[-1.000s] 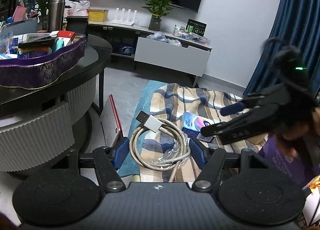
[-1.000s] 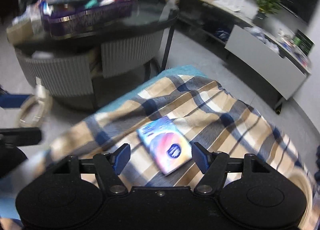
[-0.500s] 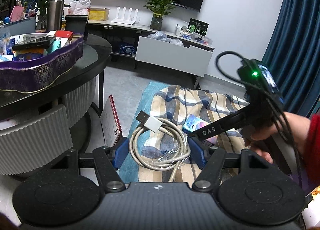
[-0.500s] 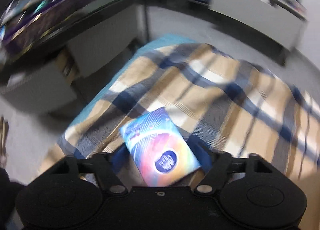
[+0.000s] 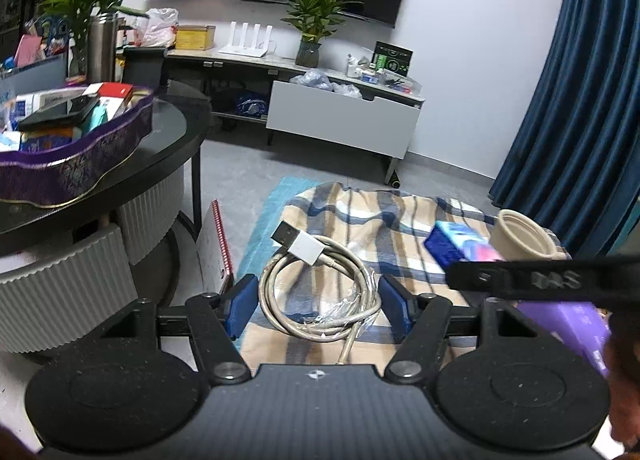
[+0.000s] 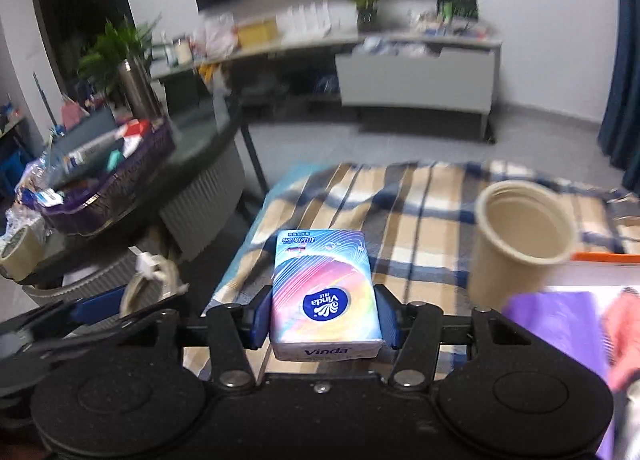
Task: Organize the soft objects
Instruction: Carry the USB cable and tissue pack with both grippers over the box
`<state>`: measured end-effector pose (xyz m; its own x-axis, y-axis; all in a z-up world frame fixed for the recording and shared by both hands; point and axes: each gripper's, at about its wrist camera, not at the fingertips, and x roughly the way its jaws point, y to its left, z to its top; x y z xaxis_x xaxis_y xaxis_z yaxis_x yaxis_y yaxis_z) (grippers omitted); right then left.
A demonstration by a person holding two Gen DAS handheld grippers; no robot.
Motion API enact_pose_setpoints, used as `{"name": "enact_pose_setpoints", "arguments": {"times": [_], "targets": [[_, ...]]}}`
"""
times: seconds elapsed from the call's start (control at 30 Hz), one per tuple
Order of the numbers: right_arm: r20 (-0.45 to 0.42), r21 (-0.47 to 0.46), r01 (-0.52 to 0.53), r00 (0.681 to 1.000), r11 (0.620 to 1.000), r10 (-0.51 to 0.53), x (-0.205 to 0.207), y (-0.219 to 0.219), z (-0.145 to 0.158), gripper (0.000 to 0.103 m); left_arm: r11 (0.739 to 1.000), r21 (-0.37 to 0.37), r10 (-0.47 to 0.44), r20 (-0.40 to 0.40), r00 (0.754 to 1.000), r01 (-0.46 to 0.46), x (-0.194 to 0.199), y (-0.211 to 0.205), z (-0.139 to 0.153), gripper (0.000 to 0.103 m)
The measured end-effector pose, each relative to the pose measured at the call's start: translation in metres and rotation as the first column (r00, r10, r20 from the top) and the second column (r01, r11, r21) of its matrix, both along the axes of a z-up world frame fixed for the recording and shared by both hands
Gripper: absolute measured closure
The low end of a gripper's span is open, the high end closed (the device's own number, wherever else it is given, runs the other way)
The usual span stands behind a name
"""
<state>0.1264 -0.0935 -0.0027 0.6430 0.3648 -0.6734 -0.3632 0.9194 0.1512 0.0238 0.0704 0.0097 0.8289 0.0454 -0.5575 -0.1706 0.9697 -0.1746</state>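
My left gripper (image 5: pixel 318 306) is shut on a coiled white USB cable (image 5: pixel 320 288) and holds it above the plaid blanket (image 5: pixel 360 219). My right gripper (image 6: pixel 324 320) is shut on a colourful Vinda tissue pack (image 6: pixel 322 292), lifted off the blanket (image 6: pixel 420 203). In the left wrist view the tissue pack (image 5: pixel 460 246) shows at the right, held in the right gripper's dark fingers (image 5: pixel 540 280). In the right wrist view the cable (image 6: pixel 150 280) and the left gripper (image 6: pixel 92 310) show at the lower left.
A beige paper cup (image 6: pixel 520 244) stands on the blanket at the right (image 5: pixel 520 238). A purple tray of boxes (image 5: pixel 72 155) sits on the round black table (image 5: pixel 168 147) at the left. A purple bag (image 5: pixel 568 324) lies at the right. A red-spiral notebook (image 5: pixel 218 248) leans by the table.
My right gripper closed on the tissue pack and lifted it off the blanket, tilting up to face the room. My left gripper kept holding the cable almost still.
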Motion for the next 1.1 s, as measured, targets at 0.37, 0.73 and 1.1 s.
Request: {"name": "enact_pose_setpoints", "arguments": {"times": [0.37,0.73,1.1], "targets": [[0.145,-0.012,0.072,0.987,0.997,-0.069,-0.064,-0.043,0.03,0.039,0.997,0.025,-0.068,0.018,0.998,0.068,-0.005,-0.045,0.02,0.036],[0.179,0.033,0.135,0.974,0.99,-0.139,-0.092,-0.08,0.041,0.039,0.994,0.029,-0.105,0.02,0.994,0.104,-0.01,-0.073,0.027,0.036],[0.2,0.056,0.16,0.965,0.986,-0.168,-0.104,-0.1,0.047,0.039,0.99,0.037,-0.139,0.015,0.99,0.139,-0.013,-0.089,0.028,0.036]]}}
